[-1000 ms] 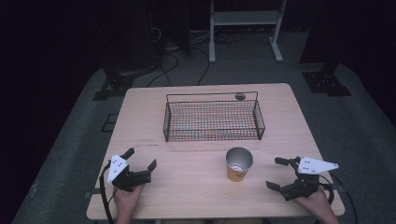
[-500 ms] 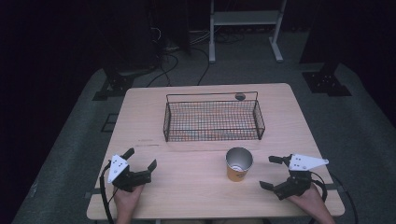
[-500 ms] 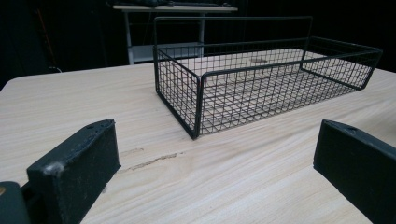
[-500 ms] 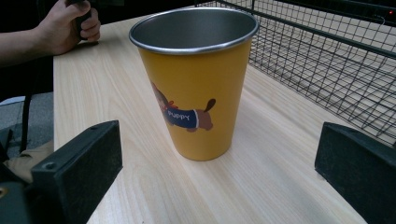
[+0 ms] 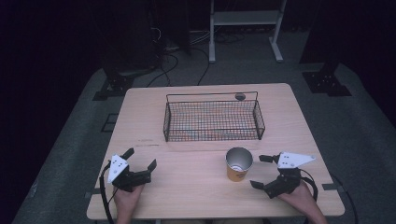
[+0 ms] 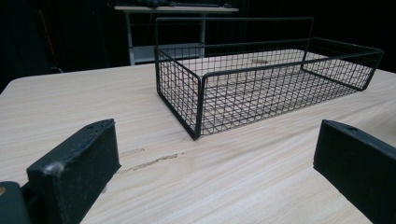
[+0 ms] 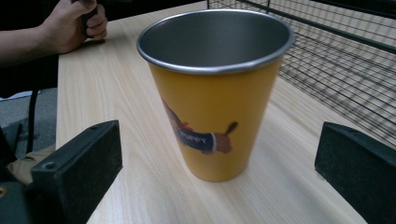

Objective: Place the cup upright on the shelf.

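The yellow steel cup, judged light, rigid and slick-walled, is best taken at mid-body by the right claw, seen released; left claw likewise released.

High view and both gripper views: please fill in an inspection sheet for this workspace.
Surface: wooden table, faint scuff near its left front.
Job's things: yellow cup, upright, empty; wire basket behind it, nothing seen inside.
Clutter: small dark round thing behind the basket.
Grippers: left gripper open, apart from everything; right gripper open, beside the cup, not touching.
Cables: one trails from each gripper; more on the floor behind.
Surroundings: dark room, white frame beyond the table.
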Available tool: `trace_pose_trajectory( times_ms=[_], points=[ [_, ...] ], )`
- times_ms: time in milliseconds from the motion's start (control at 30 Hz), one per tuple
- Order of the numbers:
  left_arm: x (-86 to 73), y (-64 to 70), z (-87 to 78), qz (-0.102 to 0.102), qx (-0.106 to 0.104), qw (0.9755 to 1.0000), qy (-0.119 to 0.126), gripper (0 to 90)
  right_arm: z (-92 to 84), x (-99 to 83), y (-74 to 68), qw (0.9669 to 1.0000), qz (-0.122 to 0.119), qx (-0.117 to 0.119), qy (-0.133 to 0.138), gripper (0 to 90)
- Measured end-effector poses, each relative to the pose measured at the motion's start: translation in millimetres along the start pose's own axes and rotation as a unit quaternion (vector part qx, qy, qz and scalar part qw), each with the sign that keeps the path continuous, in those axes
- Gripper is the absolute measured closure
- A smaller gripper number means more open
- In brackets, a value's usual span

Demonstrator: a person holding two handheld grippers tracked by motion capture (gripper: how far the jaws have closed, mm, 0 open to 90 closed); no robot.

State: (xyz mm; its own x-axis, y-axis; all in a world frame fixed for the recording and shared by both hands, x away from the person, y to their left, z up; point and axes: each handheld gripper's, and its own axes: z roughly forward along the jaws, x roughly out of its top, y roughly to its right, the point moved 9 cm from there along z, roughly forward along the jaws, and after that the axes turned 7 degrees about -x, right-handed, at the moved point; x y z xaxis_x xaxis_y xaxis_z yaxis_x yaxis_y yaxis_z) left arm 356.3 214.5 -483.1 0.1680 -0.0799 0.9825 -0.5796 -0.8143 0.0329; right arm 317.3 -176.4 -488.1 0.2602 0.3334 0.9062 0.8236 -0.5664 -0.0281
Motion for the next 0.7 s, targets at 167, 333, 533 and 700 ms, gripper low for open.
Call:
trace_pose_trajectory(
  times_ms=[167,333,533,700],
  points=[
    [0.2,0.0,-0.1,-0.001,-0.001,1.0,0.001,0.0,10.5,3.3,-4.0,0.9999,0.0,0.011,-0.002,0.2],
    [0.1,0.5,0.2,0.001,-0.001,1.0,0.001,0.0,13.5,5.4,-4.5,0.9998,0.008,0.019,0.001,0.2],
    [0.0,0.6,0.3,0.001,-0.002,1.0,0.0,0.0,18.4,10.4,-4.4,0.9996,0.009,0.025,-0.005,0.2],
    [0.2,0.5,0.2,0.0,-0.002,1.0,0.001,0.0,22.3,16.9,-4.9,0.9996,0.001,0.028,-0.005,0.2]
  ],
)
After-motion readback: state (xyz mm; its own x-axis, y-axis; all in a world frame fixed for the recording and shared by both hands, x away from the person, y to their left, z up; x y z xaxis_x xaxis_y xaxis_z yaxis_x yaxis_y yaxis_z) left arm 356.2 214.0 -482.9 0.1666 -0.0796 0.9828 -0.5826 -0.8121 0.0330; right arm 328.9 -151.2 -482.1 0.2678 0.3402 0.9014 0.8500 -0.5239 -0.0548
